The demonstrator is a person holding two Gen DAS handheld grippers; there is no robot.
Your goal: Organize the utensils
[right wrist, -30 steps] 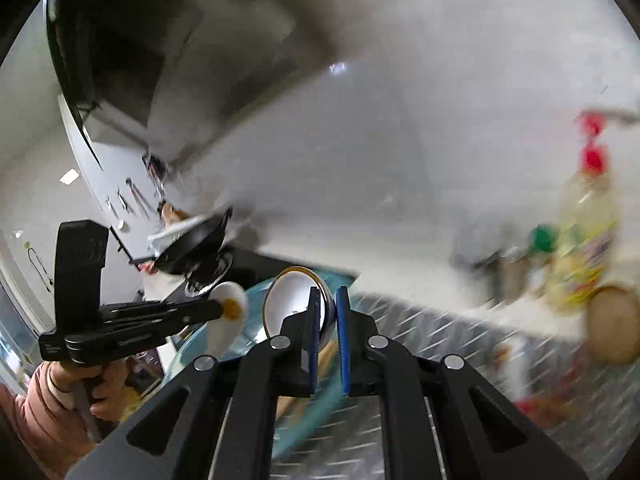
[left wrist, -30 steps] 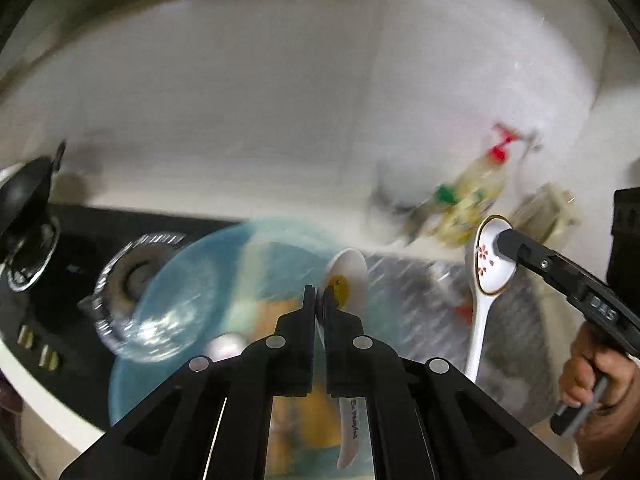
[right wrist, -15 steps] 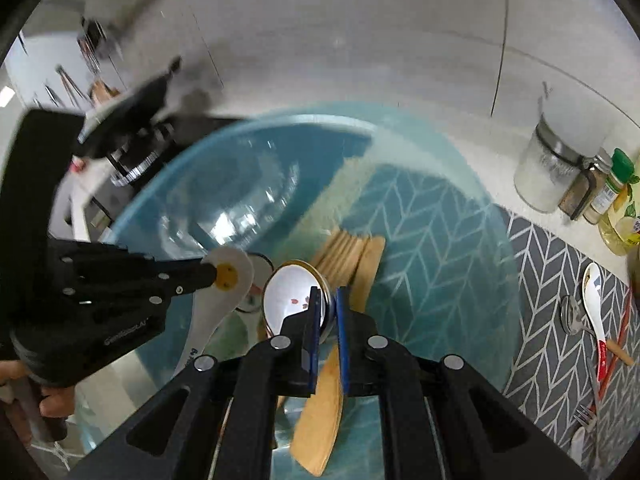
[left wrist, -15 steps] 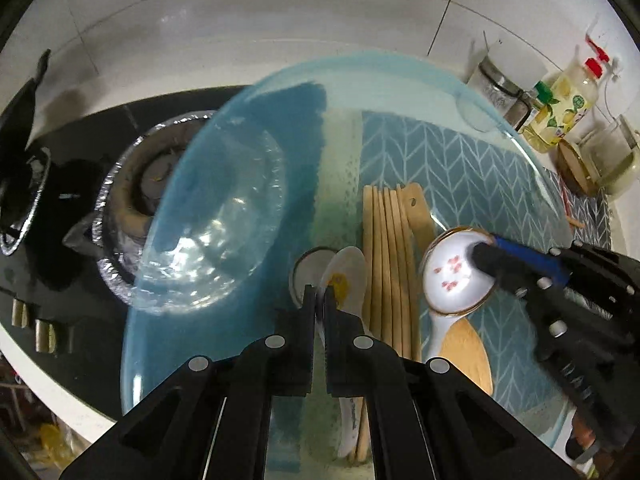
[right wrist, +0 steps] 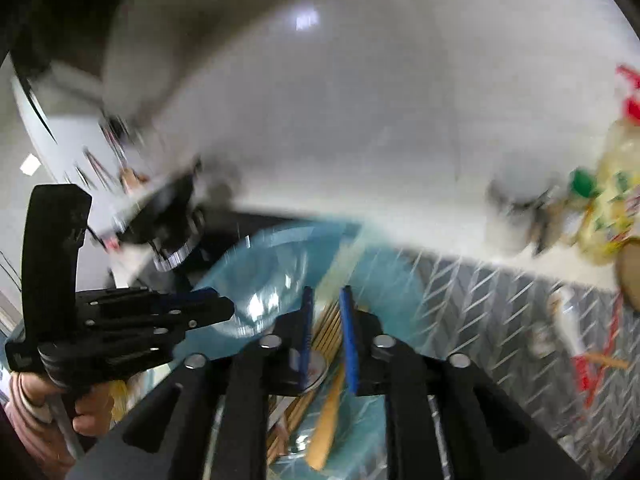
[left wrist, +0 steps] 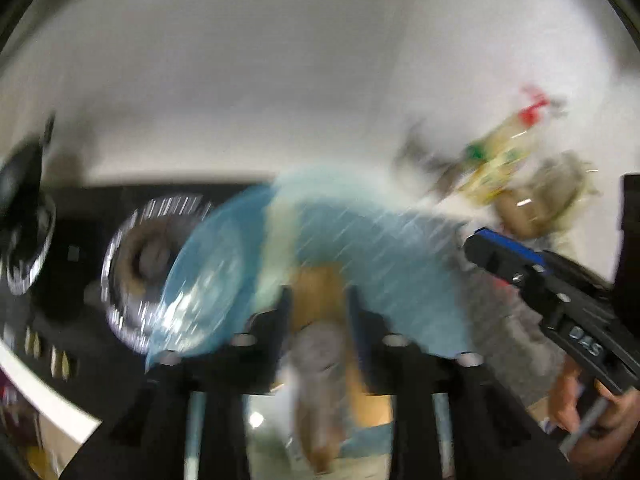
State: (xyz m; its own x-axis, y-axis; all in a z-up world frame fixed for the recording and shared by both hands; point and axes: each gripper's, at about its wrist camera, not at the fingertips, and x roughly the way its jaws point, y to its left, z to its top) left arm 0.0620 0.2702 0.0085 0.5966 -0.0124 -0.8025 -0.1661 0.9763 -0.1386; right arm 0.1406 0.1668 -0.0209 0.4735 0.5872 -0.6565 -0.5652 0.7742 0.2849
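Everything is blurred by motion. A clear blue bowl [left wrist: 360,240] [right wrist: 384,280] holds wooden utensils [right wrist: 328,412] and two white spoons. My left gripper [left wrist: 318,304] hangs over the bowl with its jaws opening. A pale spoon [left wrist: 320,360] lies below and between the fingers, and the pads do not touch it. My right gripper [right wrist: 326,332] also has its jaws opening. A round spoon head [right wrist: 316,368] lies low by the left pad, free of it. Each gripper shows in the other's view: the right [left wrist: 476,246] and the left [right wrist: 224,312], each held by a hand.
A black stove with a foil-ringed burner [left wrist: 148,264] and a dark pan [left wrist: 24,208] lies left of the bowl. An oil bottle [left wrist: 500,156] and a jar [right wrist: 516,208] stand at the back right. A grey patterned mat [right wrist: 500,300] carries another spoon [right wrist: 568,328].
Half a second ago both grippers were shut on white spoons over the bowl. Now both sets of jaws stand apart, the spoons are down in the bowl, and both views have swung up.
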